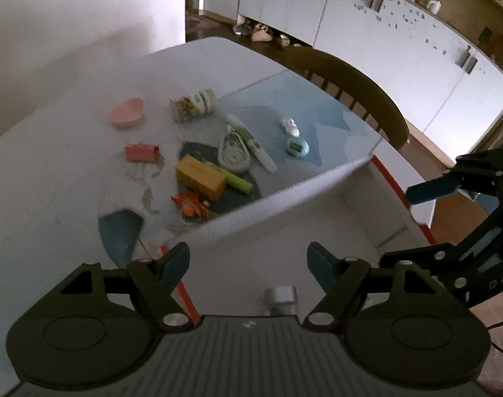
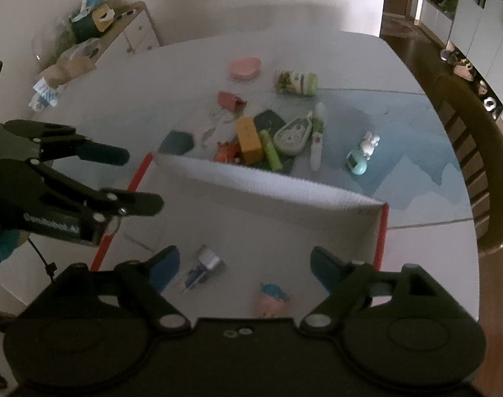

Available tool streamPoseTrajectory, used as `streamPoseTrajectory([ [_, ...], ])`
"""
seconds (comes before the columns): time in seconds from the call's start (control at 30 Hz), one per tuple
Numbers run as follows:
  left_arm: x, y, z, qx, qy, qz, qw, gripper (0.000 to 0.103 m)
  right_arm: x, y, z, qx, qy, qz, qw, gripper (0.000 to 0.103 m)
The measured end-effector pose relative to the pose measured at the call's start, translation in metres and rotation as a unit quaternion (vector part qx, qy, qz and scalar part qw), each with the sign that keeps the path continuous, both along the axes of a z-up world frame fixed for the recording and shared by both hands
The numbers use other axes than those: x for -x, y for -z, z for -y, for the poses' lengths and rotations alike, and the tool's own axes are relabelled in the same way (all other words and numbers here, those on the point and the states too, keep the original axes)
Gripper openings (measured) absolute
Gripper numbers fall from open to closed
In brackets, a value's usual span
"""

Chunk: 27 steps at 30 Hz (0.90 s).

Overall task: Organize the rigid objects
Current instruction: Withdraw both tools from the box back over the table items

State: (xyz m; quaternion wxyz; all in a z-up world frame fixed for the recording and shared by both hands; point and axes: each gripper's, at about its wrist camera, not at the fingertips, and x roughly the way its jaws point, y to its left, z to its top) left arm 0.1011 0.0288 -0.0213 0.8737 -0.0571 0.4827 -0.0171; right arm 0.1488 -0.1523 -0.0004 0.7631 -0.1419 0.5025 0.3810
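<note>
A white open box with red edges (image 2: 271, 187) stands at the near side of the table; it also shows in the left wrist view (image 1: 284, 195). Inside lie a small white-and-blue item (image 2: 203, 264) and a pink-and-blue toy (image 2: 273, 299). Beyond the box lie a yellow block (image 2: 249, 140), a green marker (image 2: 271, 150), a tape dispenser (image 2: 291, 135), an orange toy (image 2: 226, 152), a red clip (image 2: 230, 101), a pink dish (image 2: 245, 67), a jar (image 2: 296, 82) and a teal toy (image 2: 357, 163). My left gripper (image 1: 248, 261) and my right gripper (image 2: 244, 263) are both open and empty above the box.
A wooden chair (image 2: 476, 152) stands at the table's right side. A low white cabinet with clutter (image 2: 119, 33) stands at the back left. White cupboards (image 1: 383, 33) line the far wall. A blue placemat (image 1: 301, 112) covers part of the table.
</note>
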Motion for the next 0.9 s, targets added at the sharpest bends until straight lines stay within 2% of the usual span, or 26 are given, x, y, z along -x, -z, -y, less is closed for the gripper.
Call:
streamPoseTrajectory([
  [0.07,-0.005,-0.002,-0.006,0.001,-0.010,0.001,0.9999,0.081,-0.007,-0.002,0.001,-0.002,0.002,0.005,1.000,0.088],
  [0.5,-0.060,0.002,-0.046,-0.006,-0.067,-0.014,0.9976,0.081,-0.087,-0.013,0.000,-0.006,0.038,0.028,0.999,0.091],
  [0.7,-0.089,0.024,-0.061,0.003,-0.077,-0.046,0.9960,0.081,-0.124,-0.001,-0.008,0.008,0.047,0.026,0.999,0.091],
  [0.8,-0.101,0.040,-0.066,0.005,-0.081,-0.061,0.9948,0.081,-0.143,0.013,-0.012,0.024,0.054,0.030,0.998,0.091],
  [0.9,-0.111,0.058,-0.071,0.002,-0.092,-0.081,0.9925,0.081,-0.163,0.030,-0.013,0.033,0.070,0.012,0.997,0.091],
])
